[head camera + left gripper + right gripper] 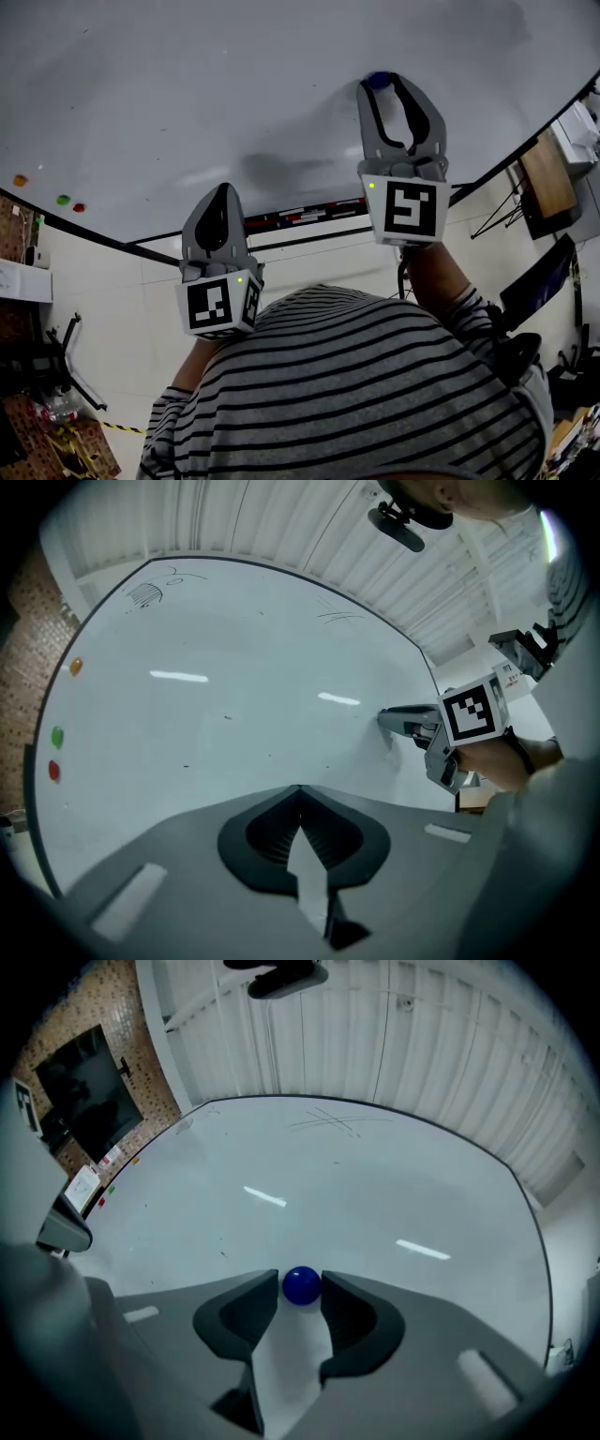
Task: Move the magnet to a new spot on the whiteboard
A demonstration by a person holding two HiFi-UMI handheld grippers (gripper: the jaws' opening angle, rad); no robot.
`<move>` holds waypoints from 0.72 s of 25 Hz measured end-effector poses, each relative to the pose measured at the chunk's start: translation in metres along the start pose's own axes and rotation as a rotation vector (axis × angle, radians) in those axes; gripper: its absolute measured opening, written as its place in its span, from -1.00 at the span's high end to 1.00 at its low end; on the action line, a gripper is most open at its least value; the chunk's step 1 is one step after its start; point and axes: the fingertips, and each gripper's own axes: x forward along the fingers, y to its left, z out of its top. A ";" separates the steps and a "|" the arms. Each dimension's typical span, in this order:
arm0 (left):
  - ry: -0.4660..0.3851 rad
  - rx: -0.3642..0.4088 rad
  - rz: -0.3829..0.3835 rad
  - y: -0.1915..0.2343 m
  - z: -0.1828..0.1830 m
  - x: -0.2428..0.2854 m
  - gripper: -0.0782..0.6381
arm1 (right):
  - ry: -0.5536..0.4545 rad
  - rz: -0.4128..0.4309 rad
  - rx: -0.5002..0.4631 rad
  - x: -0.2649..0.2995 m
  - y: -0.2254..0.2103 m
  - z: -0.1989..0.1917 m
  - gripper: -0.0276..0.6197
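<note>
A round blue magnet [379, 81] [302, 1285] sticks to the whiteboard [234, 94] at the upper right. My right gripper [381, 84] [301, 1284] is raised against the board with the magnet between its two fingertips. The jaws stand wide and a thin gap shows beside the magnet, so it is open. In the left gripper view the right gripper [389, 720] touches the board at the right. My left gripper [223, 188] [300, 787] hangs lower and further left, away from the magnet. Its jaws meet at the tip with nothing between them.
Orange [20, 180], green [63, 200] and red [79, 207] magnets sit at the whiteboard's left edge. A marker tray [309, 214] with pens runs along the board's bottom rim. Faint pen marks [323, 1121] show near the board's top. Furniture stands at the right [548, 173].
</note>
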 end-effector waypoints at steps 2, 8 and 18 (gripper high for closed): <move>0.002 -0.003 0.002 -0.002 -0.002 0.001 0.74 | -0.005 -0.014 0.016 -0.004 -0.005 -0.002 0.53; 0.024 -0.015 -0.003 -0.003 -0.009 0.005 0.74 | -0.004 0.000 0.035 0.002 0.000 -0.007 0.53; 0.033 -0.010 -0.045 -0.059 -0.011 -0.025 0.74 | -0.026 0.077 0.142 -0.089 -0.005 0.023 0.53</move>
